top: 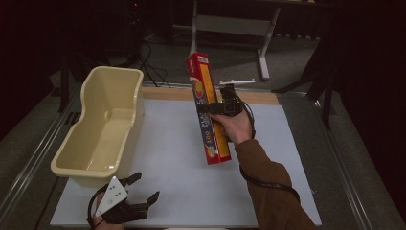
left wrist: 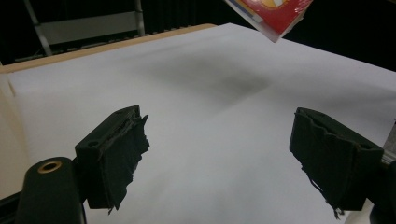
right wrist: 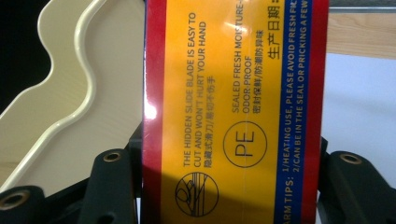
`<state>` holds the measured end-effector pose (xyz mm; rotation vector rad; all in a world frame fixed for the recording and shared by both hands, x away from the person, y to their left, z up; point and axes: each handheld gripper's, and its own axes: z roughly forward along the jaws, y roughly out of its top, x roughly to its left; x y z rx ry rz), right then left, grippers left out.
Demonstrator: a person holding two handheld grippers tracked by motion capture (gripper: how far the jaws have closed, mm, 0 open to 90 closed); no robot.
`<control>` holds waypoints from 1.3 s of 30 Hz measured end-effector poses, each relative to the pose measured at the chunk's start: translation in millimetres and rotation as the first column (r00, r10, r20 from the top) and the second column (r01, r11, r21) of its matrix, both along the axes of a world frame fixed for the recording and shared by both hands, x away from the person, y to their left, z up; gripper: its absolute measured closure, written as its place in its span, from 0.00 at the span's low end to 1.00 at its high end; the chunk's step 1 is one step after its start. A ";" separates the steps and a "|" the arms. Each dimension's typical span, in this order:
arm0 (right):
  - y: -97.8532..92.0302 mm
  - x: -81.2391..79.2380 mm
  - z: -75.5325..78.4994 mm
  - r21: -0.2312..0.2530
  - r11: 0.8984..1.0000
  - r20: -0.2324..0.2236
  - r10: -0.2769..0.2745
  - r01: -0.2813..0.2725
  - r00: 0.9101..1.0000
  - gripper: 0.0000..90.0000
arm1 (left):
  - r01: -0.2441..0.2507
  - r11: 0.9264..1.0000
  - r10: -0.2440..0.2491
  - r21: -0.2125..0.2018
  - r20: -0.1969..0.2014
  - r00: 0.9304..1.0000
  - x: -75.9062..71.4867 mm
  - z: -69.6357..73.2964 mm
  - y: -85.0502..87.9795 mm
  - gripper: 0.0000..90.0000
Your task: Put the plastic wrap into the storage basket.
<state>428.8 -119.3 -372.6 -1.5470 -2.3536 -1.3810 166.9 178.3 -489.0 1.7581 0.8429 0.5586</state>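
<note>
The right gripper (top: pixel 209 108) is clamped across the long red-and-yellow box (top: pixel 208 108) of cling film, its jaws pressing on the two narrow red sides of the box, as the right gripper view shows at close range (right wrist: pixel 233 112); the box is held clear of the table (top: pixel 182 158), tilted, one end raised toward the far edge and the other end lower, over the middle of the white surface; in the left gripper view a corner of the box (left wrist: pixel 273 14) hangs above the sheet, with a soft shadow below it. The left gripper (top: pixel 143 187) sits at the near edge toward the left corner, its jaws spread wide with nothing between them, and the worn black pads (left wrist: pixel 123 149) stand well apart over bare white surface. A cream plastic tub (top: pixel 103 127) stands along the left edge, seemingly empty, though its inside is dim; in the right gripper view its wavy rim (right wrist: pixel 60 93) lies just behind the box.
</note>
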 end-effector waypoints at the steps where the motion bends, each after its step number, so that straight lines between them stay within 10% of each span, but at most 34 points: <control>1: 3.7 0.0 0.4 -0.003 1.000 0.002 0.005 -0.005 1.000 0.47 | 0.003 1.000 -0.003 0.001 0.001 1.000 -0.1 0.0 -0.5 0.20; 26: 84.2 -0.6 28.7 -0.003 0.997 0.012 0.077 -0.077 0.997 0.47 | 0.042 0.999 -0.042 -0.002 0.001 0.999 -2.1 -1.8 -10.6 0.20; 39: 125.9 -4.1 41.9 0.088 0.988 -0.031 0.129 -0.126 0.991 0.47 | 0.037 0.999 -0.037 -0.009 0.003 0.999 -2.5 -2.2 -8.7 0.20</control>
